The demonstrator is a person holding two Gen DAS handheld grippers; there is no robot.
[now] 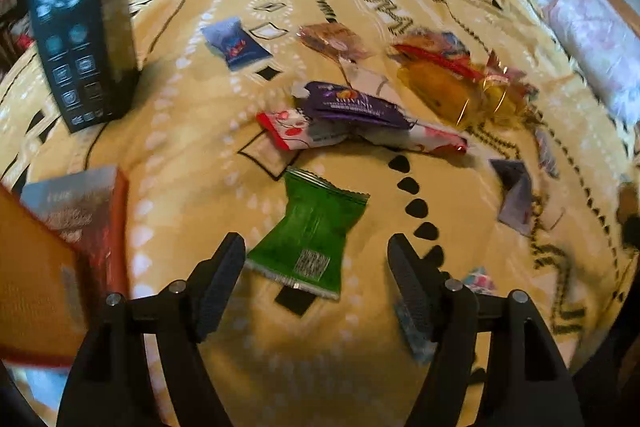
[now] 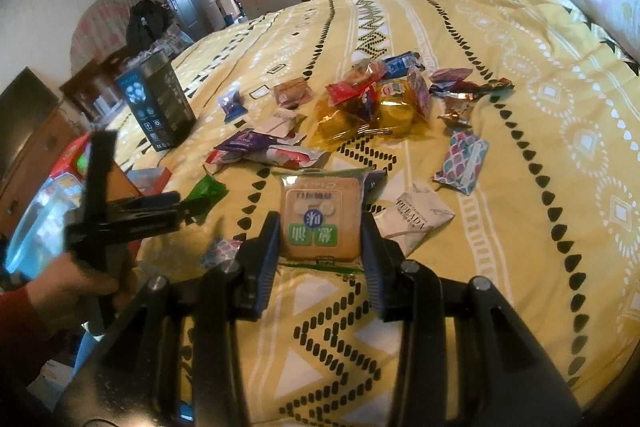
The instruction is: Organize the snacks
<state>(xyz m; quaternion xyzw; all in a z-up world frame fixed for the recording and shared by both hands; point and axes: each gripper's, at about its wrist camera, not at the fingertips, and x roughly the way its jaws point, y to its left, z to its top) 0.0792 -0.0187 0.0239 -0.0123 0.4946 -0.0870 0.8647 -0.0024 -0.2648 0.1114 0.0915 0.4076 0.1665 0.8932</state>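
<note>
A green snack packet (image 1: 308, 235) lies flat on the yellow patterned bedspread (image 1: 192, 147). My left gripper (image 1: 316, 257) hovers just over its near end, open, its pads not touching the packet. In the right wrist view the same green packet (image 2: 208, 190) shows beside the left gripper (image 2: 188, 206), which a hand (image 2: 76, 287) holds. My right gripper (image 2: 320, 239) is shut on a clear-wrapped beige biscuit packet (image 2: 318, 219) with green labels and holds it above the bedspread (image 2: 520, 187).
Several loose snacks lie in the middle of the bed: a purple packet (image 1: 352, 105), a red-and-white packet (image 1: 296, 131), gold-wrapped cakes (image 2: 360, 119), a white sachet (image 2: 416, 217). A dark blue box (image 1: 80, 27) stands at the left; a red box (image 1: 92, 219) sits nearer.
</note>
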